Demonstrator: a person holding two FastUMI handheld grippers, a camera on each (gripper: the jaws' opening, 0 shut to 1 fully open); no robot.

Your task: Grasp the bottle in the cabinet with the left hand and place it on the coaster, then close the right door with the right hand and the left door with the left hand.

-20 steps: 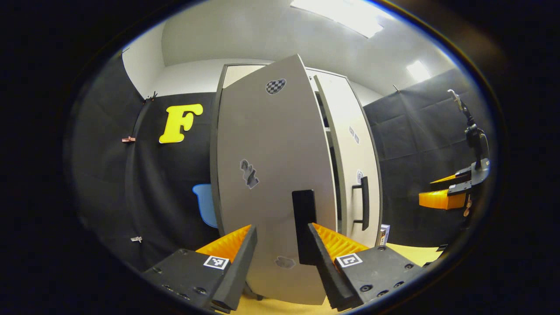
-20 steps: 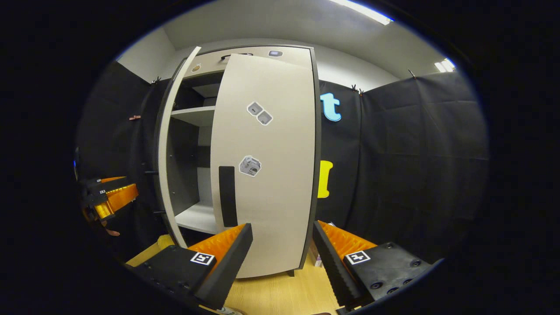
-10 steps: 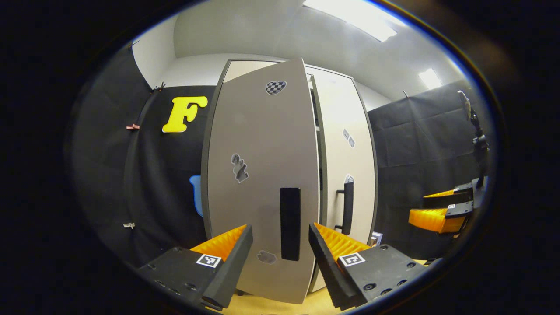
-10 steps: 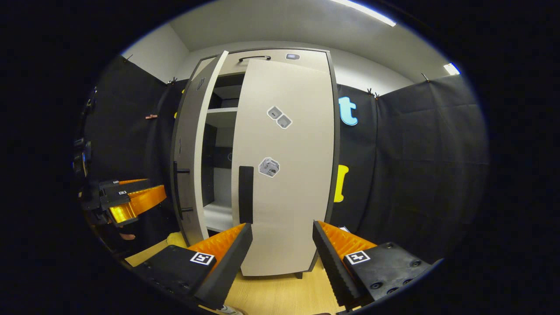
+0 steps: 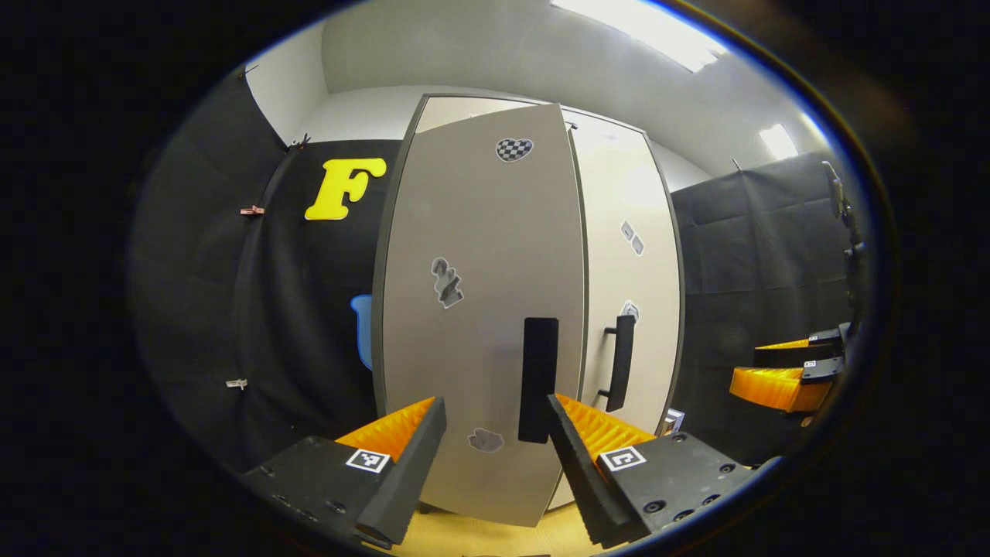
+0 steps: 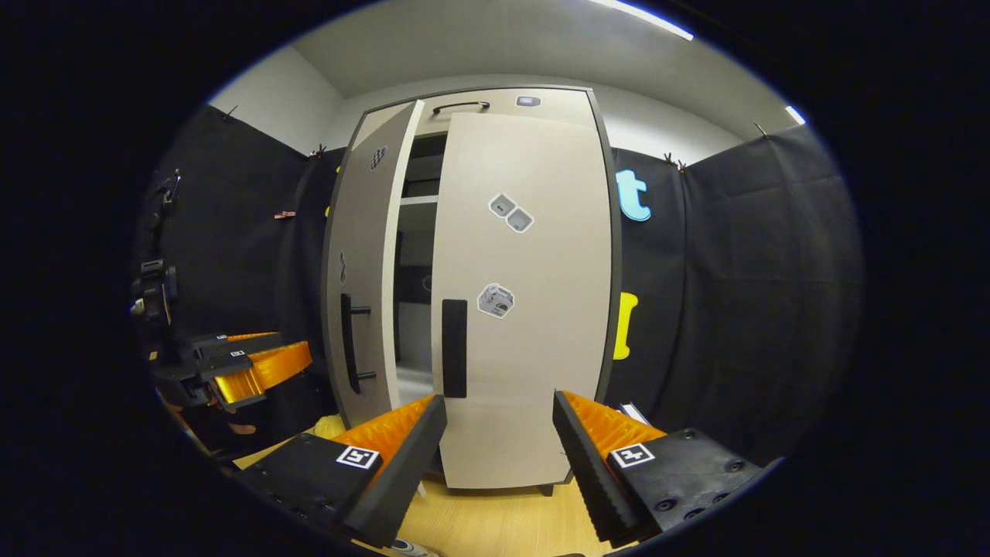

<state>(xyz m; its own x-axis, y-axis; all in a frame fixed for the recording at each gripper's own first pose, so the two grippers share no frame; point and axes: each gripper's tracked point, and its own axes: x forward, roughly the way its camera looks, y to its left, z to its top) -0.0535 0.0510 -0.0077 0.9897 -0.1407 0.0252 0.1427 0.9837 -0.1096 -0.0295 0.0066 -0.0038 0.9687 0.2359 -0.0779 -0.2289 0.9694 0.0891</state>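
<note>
- Since the earlier frames, the left door [image 5: 479,309] has been swung further toward the cabinet [image 6: 534,100], and the gap seen in the right gripper view has been narrowed to a slim dark strip.
- That strip is bounded by the left door's free edge and the right door [image 6: 526,309]; shelf edges can be made out inside it.
- The left claw [image 5: 495,433] is held with its fingers apart, nothing between them; the left door's black handle [image 5: 538,379] is seen at 12 o'clock from the fingertips, whether touched cannot be told.
- The right claw [image 6: 499,433] is likewise spread and empty, with the right door face at 12 o'clock.
- In the right gripper view the left claw is seen at 9 o'clock, beside the left door's outer face.
- Bare wooden tabletop [image 6: 495,518] is visible below the cabinet's bottom edge.
- The bottle's place cannot be told.
</note>
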